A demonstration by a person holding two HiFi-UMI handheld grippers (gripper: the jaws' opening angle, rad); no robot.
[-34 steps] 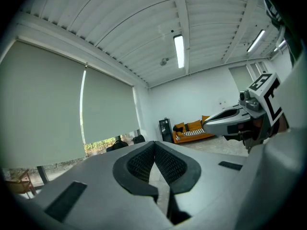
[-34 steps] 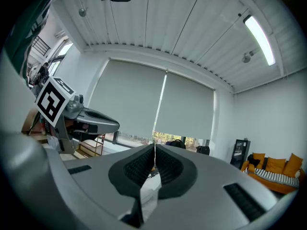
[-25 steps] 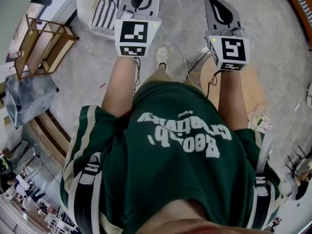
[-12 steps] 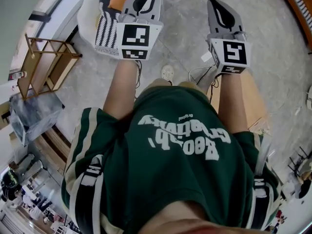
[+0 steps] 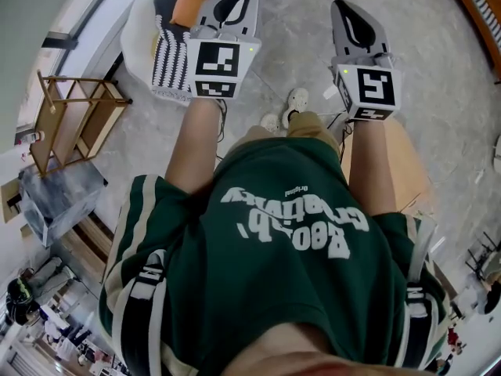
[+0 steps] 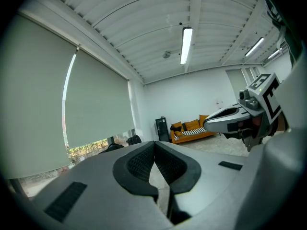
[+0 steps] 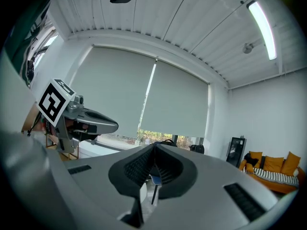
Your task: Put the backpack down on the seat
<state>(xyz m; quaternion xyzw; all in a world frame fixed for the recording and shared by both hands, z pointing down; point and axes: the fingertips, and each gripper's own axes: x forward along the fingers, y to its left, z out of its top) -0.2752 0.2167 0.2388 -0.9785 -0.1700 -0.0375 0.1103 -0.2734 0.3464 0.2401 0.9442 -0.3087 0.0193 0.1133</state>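
Backpack straps (image 5: 145, 288) blk w/ white

Head view looks steeply down; gripper views look level, sharing sofa (image 6: 192, 127).

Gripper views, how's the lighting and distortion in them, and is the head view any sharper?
Left gripper view: heavy fisheye bowing, black corners, ceiling lamp blown out. Right gripper view: same bowing, window blinds glow evenly. Head view: soft even light, green shirt print crisp, room edges curved.
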